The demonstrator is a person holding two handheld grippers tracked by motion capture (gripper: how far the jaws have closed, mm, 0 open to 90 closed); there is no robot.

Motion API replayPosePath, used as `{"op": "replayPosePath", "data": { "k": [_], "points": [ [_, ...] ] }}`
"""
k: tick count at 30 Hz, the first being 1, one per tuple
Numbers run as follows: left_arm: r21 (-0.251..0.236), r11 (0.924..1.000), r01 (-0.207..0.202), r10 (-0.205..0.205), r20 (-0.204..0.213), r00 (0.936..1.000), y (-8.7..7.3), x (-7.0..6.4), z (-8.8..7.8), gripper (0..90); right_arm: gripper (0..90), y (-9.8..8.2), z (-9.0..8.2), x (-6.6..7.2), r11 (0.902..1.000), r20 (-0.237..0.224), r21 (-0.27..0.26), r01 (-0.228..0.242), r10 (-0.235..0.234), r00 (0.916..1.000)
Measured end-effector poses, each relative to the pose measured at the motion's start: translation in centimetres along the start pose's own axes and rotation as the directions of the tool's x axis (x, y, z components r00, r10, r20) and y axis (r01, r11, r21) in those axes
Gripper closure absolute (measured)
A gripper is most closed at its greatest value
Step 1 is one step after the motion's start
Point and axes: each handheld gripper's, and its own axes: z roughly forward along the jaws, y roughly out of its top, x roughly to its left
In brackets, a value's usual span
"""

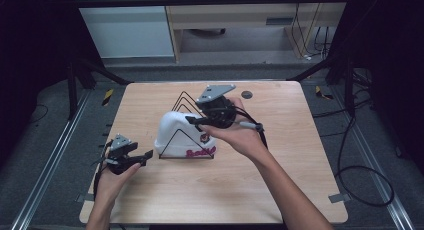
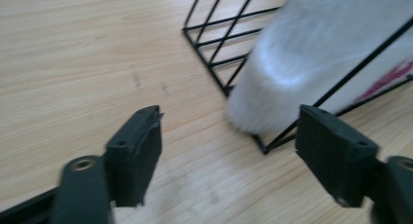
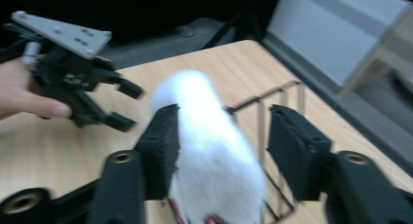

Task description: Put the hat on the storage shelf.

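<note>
Black jaws of the left gripper stand wide apart in the left gripper view, with nothing between them but bare wood of the table. Just ahead of them sits the white cap, leaning inside a black wire rack – its lower edge is near the right jaw, not touching it. In the high view the cap is in the middle of the table, pink lettering on its front, and the left gripper is beside it. Over the cap hangs the right gripper; its jaws are parted, one on each side of the white crown, and the pads do not press on it.
</note>
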Motion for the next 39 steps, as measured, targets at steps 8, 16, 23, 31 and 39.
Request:
{"op": "replayPosePath", "data": {
  "k": [8, 16, 23, 31, 39],
  "points": [
    [0.018, 0.9997, -0.017, 0.017, -0.053, 0.9985, -0.5, 1.0, -0.7, 9.1, 27.4, -2.7, -3.3, -1.7, 0.9968, 0.116, -0.014, -0.078, 0.08, 0.9901],
    [0.074, 0.9954, -0.062, 0.065, -0.048, 0.9967, -1.4, 0.5, 0.2, 5.2, 9.9, -5.7, -5.4, -2.6, 0.991, 0.197, -0.004, -0.133, 0.132, 0.9715],
    [0.095, 0.9939, -0.055, 0.061, -0.063, 0.9961, -2.1, 0.7, 0.5, 5.0, 7.4, -9.5, -7.0, -3.2, 0.9846, 0.211, 0.01, -0.174, 0.168, 0.9628],
    [0.119, 0.9916, -0.05, 0.058, -0.062, 0.9964, -2.7, 0.5, 1.1, 5.0, 8.6, -14.1, -8.1, -3.7, 0.9694, 0.239, 0.037, -0.243, 0.227, 0.944],
    [0.134, 0.9898, -0.048, 0.057, -0.061, 0.9965, -3.1, 0.4, 1.6, 5.0, 9.2, -18.2, -8.1, -3.8, 0.949, 0.254, 0.084, -0.304, 0.274, 0.9274]
  ]
}}
